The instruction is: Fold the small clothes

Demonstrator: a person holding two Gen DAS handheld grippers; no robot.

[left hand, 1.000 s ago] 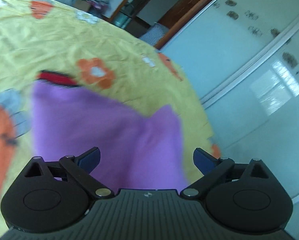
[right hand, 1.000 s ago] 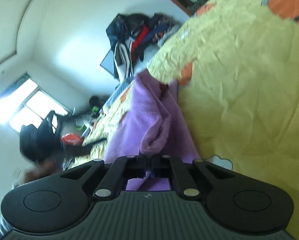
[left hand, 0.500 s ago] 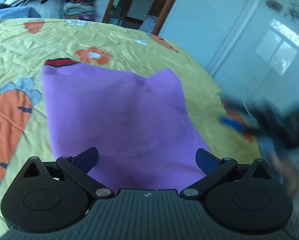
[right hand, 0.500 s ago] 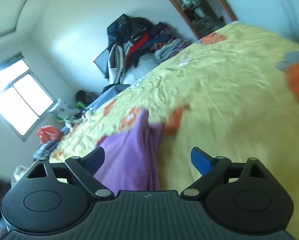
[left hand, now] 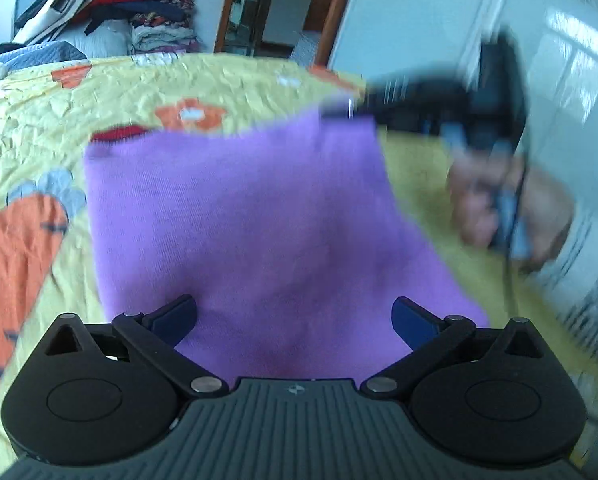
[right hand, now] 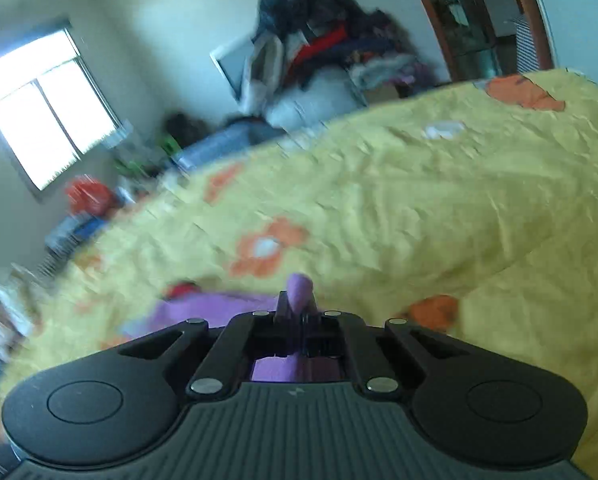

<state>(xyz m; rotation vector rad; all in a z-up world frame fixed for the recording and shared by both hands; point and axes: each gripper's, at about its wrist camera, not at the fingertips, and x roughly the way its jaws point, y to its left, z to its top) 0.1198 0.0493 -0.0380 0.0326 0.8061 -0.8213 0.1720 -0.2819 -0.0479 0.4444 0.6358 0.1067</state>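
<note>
A small purple garment (left hand: 251, 216) lies spread on the yellow bedspread (left hand: 59, 120) with a red trim at its far left corner. My left gripper (left hand: 295, 318) hovers open over its near edge, nothing between the fingers. In the left wrist view my right gripper (left hand: 353, 114), blurred and held by a hand (left hand: 499, 208), pinches the garment's far right corner. In the right wrist view my right gripper (right hand: 297, 312) is shut on a bit of the purple garment (right hand: 299, 286), which pokes up between the fingers.
The bedspread (right hand: 419, 208) carries orange flower and carrot prints. A heap of clothes (left hand: 139, 12) sits beyond the bed's far side. A doorway (left hand: 275, 4) and white wardrobe doors (left hand: 519, 40) stand to the right. A window (right hand: 47, 112) is at the left.
My right gripper, shut on cloth a second ago, opened, moved to the garment's far right corner and shut on it. The garment now lies flatter. My left gripper stayed open.
</note>
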